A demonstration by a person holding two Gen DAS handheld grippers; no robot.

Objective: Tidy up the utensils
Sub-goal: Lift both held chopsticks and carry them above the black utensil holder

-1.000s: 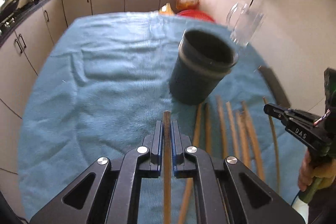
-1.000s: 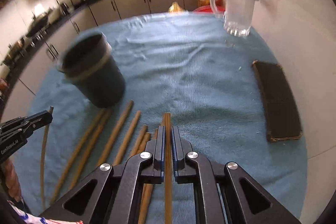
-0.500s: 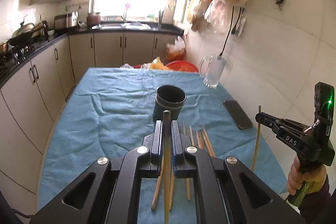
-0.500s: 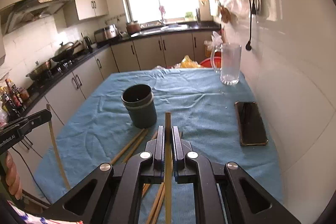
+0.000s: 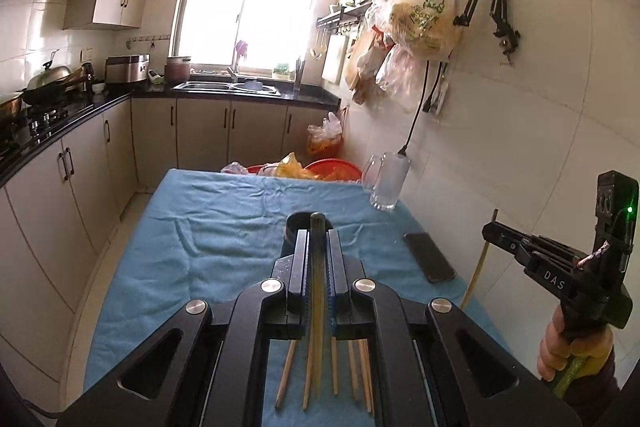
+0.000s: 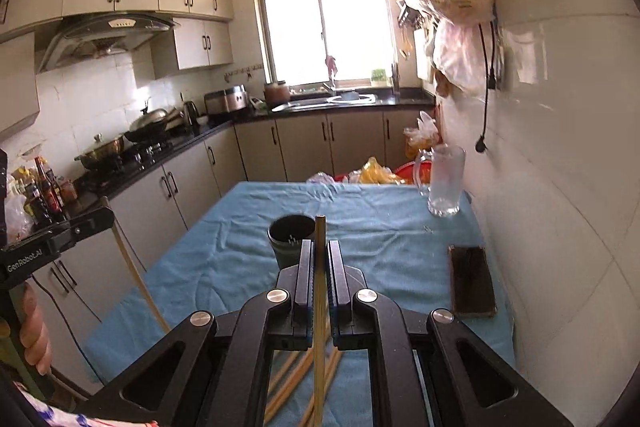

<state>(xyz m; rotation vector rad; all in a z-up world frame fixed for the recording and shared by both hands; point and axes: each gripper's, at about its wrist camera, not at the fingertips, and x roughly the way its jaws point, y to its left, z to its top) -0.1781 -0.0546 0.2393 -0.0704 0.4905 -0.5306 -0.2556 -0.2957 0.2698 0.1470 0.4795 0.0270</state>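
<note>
Both grippers are raised higher above the surface than a second ago. One chopstick (image 5: 318, 267) is clamped in the left gripper (image 5: 318, 251), another chopstick (image 6: 319, 267) in the right gripper (image 6: 319, 255). Beyond them the dark holder cup (image 6: 290, 241) is seen upright on the blue-clothed surface (image 6: 240, 259), with loose chopsticks (image 5: 352, 371) lying near it; a phone (image 6: 472, 281) and glass mug (image 6: 444, 185) are placed by the wall.
</note>
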